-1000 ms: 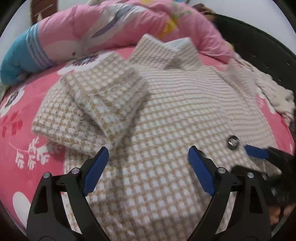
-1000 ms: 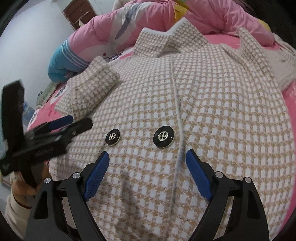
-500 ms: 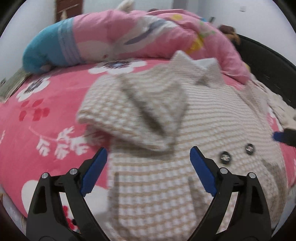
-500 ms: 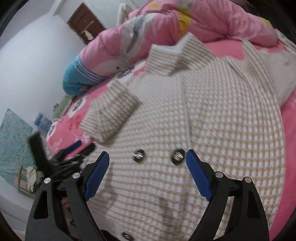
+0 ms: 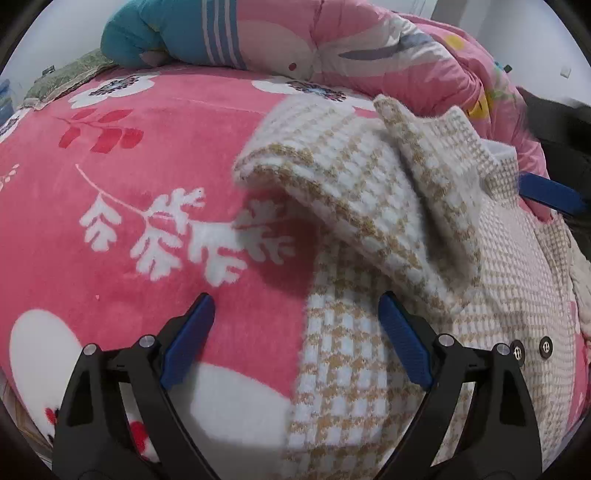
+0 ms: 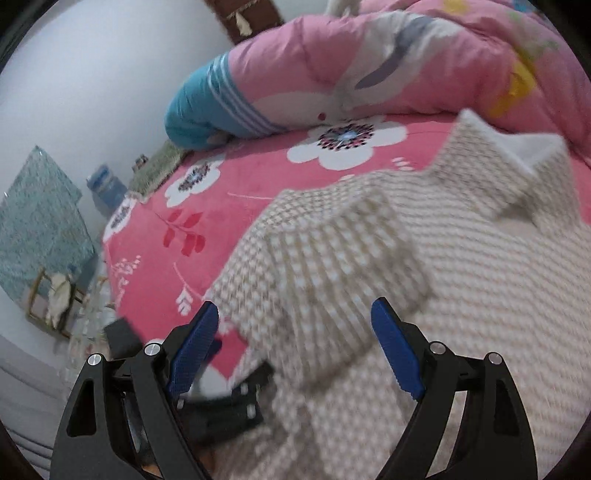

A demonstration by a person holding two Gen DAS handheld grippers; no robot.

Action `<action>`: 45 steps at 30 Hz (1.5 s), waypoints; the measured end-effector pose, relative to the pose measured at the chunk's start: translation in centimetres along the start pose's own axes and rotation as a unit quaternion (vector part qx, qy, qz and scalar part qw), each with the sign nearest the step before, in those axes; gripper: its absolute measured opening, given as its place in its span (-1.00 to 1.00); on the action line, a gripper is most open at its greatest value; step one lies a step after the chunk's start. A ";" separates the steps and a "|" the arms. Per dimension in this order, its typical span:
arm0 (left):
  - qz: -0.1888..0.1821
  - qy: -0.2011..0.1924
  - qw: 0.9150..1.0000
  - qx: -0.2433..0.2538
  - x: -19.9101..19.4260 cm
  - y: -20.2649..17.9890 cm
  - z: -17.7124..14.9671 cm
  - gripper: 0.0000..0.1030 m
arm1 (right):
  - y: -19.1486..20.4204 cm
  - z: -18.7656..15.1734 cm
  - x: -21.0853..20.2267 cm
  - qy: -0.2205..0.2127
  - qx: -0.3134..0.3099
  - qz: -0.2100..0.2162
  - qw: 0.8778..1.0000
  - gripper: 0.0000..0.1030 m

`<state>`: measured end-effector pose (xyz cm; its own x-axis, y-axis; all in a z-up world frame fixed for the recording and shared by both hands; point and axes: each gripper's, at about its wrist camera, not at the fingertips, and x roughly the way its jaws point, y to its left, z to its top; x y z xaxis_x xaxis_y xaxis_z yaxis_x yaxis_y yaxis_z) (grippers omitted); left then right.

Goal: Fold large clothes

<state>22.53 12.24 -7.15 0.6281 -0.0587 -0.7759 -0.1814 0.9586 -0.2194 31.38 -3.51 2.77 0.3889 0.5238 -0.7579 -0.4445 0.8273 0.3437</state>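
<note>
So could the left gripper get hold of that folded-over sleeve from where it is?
Probably yes. The left gripper has its jaws open and empty, the sleeve lies just ahead on top of the coat, and nothing sits between them.

A home bedroom is shown. Most of both views is filled by a bed (image 5: 155, 155) covered with a pink plush blanket printed with white flowers. A rolled pink and blue quilt (image 6: 332, 74) is heaped along the top of the frame. White walls and a dark wooden door (image 6: 243, 18) are seen at upper left in the right wrist view, and a small wooden chair (image 6: 51, 299) at far left.
</note>
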 end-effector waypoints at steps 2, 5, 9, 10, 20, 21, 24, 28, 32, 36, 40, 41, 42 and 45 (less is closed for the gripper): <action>0.007 -0.003 1.000 0.005 0.1 -0.2 -0.2 0.68 | 0.5 0.7 2.1 0.007 -0.013 -0.018 1.000 0.55; 0.010 -0.005 1.000 0.007 0.3 -0.3 -0.2 0.68 | 0.7 1.3 4.4 0.011 -0.033 -0.066 0.997 0.05; 0.006 -0.006 1.000 0.004 0.5 -0.1 -0.1 0.68 | -0.6 1.4 4.8 0.015 -0.013 -0.053 0.998 -0.78; 0.004 -0.006 1.000 0.004 0.5 0.0 -0.1 0.68 | -0.9 1.4 3.6 0.002 -0.006 -0.045 0.999 -0.81; 0.010 -0.004 1.000 0.008 0.5 -0.3 -0.1 0.69 | -8.4 1.3 -15.2 -0.196 0.060 -0.004 0.979 -0.84; 0.011 -0.004 1.000 0.009 0.5 -0.3 -0.1 0.69 | -10.0 0.1 -16.9 -0.209 0.065 -0.015 0.976 -0.84; 0.015 -0.002 1.000 0.009 0.5 -0.6 -0.2 0.69 | -13.9 -3.1 -18.0 -0.200 0.091 -0.039 0.975 -0.83; 0.020 0.000 1.000 0.013 0.5 -0.8 -0.2 0.69 | -21.8 -9.2 -14.6 -0.087 0.198 -0.062 0.974 -0.76; 0.027 0.004 0.999 0.017 0.6 -1.0 -0.2 0.69 | -27.1 -12.9 -13.3 -0.034 0.297 0.002 0.954 -0.60; 0.033 0.005 0.999 0.018 0.6 -1.2 -0.2 0.69 | -27.8 -12.5 -14.6 -0.056 0.305 0.009 0.951 -0.24; 0.035 0.005 0.999 0.018 0.7 -1.2 -0.2 0.69 | -28.7 -11.8 -15.8 -0.066 0.327 0.017 0.942 -0.14; 0.034 0.005 0.999 0.018 0.7 -1.2 -0.3 0.69 | -29.2 -12.0 -16.0 -0.068 0.339 0.021 0.938 -0.14; 0.034 0.005 0.999 0.018 0.7 -1.2 -0.3 0.69 | -29.7 -12.1 -16.4 -0.075 0.350 0.028 0.934 -0.14; 0.035 0.010 0.999 0.020 0.6 -1.3 -0.1 0.69 | -30.4 -12.5 -18.0 -0.101 0.363 0.036 0.926 -0.08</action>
<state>23.07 10.90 -7.44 0.6001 0.0040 -0.7999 -0.1943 0.9708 -0.1409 27.79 -40.66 -0.95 0.5549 0.5498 -0.6244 0.1551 0.6690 0.7269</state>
